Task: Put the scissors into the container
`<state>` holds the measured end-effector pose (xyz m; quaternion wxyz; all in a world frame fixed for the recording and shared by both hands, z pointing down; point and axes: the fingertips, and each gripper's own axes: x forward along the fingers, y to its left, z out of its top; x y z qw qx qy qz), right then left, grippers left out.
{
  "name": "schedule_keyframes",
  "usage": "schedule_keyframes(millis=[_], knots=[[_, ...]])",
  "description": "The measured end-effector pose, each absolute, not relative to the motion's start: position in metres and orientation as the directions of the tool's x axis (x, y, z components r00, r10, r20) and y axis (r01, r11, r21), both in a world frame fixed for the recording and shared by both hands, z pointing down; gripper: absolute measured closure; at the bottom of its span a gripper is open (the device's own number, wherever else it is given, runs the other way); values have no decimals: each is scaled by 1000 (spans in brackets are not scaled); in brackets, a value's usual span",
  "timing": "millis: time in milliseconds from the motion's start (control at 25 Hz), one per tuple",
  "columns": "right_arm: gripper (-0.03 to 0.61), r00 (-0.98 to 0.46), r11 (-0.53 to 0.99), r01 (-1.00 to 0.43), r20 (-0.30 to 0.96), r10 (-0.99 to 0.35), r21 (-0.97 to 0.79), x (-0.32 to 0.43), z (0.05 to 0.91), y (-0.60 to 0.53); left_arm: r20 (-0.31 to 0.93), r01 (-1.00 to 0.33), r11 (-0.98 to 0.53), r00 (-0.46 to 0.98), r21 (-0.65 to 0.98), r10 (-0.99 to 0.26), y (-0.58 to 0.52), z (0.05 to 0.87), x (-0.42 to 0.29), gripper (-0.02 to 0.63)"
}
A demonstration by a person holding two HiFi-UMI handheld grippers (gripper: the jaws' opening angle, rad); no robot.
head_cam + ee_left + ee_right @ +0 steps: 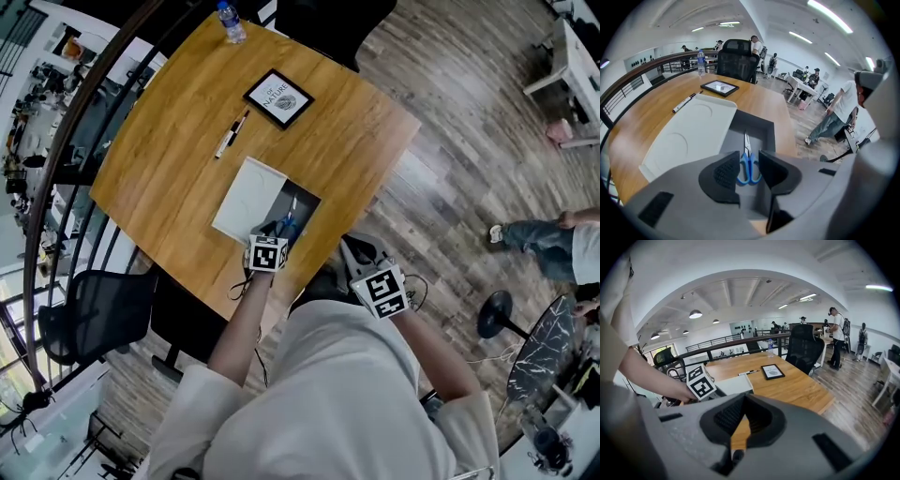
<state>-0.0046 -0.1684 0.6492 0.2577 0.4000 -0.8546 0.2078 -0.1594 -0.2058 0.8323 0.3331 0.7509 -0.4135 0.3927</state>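
A round-cornered wooden table [169, 159] holds an open dark grey container [754, 123] near the edge closest to the person. A flat white lid [246, 197] lies against the container's left side. The left gripper [749, 154] hangs above the container's near end, angled steeply down into it. Its fingers are spread apart and clasp nothing. The right gripper [743, 397] is well off to the container's right, past the table edge, with its fingers together and empty. The blue-handled scissors [748, 165] lie flat on the container's floor. Their long axis runs along the container, handles at the near end directly below the left fingers, blades pointing away. The placement looks done, so the left gripper, much the nearer, likely needs only to back away from the container.
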Motion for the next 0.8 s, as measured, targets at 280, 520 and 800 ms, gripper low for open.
schedule_keyframes(millis=[280, 520, 800], knots=[[575, -567, 636, -764, 587, -578, -111, -18, 634, -167, 814, -891, -412, 377, 189, -443, -200, 786, -168, 502], [575, -577, 658, -748, 571, -584, -83, -16, 623, -168, 757, -907, -373, 380, 194, -531, -186, 749, -177, 526], [575, -639, 724, -687, 526, -561, -62, -7, 609, -176, 691, -924, -325, 369, 201, -622, -163, 703, -169, 529]])
